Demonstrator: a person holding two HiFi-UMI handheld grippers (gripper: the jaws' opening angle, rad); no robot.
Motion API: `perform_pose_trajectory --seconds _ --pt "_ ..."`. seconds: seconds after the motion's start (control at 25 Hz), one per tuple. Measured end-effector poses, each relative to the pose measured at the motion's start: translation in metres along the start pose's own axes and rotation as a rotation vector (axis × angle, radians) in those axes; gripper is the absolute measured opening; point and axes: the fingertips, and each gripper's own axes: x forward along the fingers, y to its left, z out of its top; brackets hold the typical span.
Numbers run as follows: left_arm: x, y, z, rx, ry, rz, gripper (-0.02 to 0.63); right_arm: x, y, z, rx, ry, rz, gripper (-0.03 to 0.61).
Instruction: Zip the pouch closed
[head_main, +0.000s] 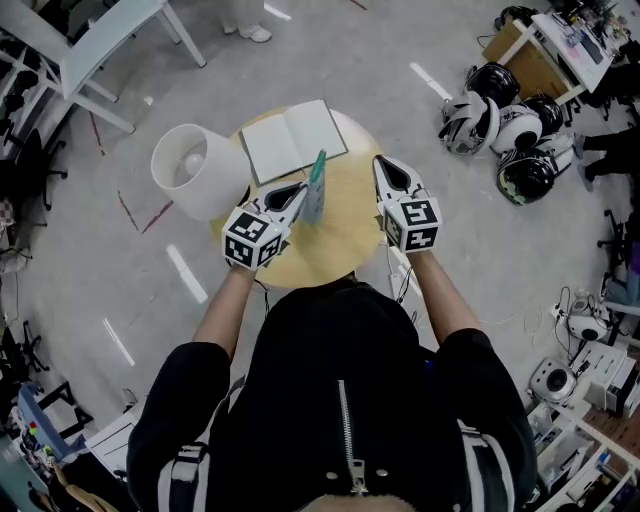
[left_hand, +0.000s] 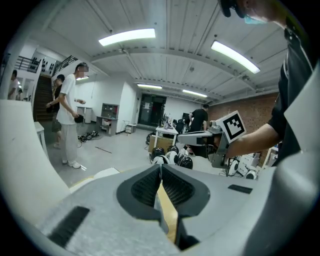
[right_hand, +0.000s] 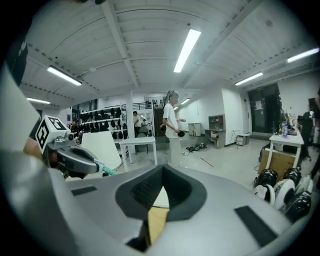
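Above the round wooden bench (head_main: 340, 250), our left tongs (head_main: 299, 193) pinch the flat teal pouch (head_main: 317, 188), upright at their tips; just beside it, apart, our right tongs (head_main: 383, 165) are closed, empty.

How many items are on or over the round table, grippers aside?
2. An open notebook lies at the far edge of the table; a teal pouch is held upright by the left gripper. Nothing seems hidden.

Black short-sleeved zipped top (head_main: 290, 390); white left gripper (head_main: 299, 192) and right gripper (head_main: 386, 167)
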Motion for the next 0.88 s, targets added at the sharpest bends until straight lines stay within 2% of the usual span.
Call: perform_pose_trajectory --seconds 0.16,0.88 --pt "-0.001 -0.001 0.002 0.027 0.005 -0.002 0.02 -0.005 0.003 0.0 -0.008 -0.006 0.004 0.0" --pt "-0.003 -0.005 0.007 0.019 -0.003 -0.009 0.02 -0.013 0.013 -0.007 -0.002 0.005 0.034 -0.002"
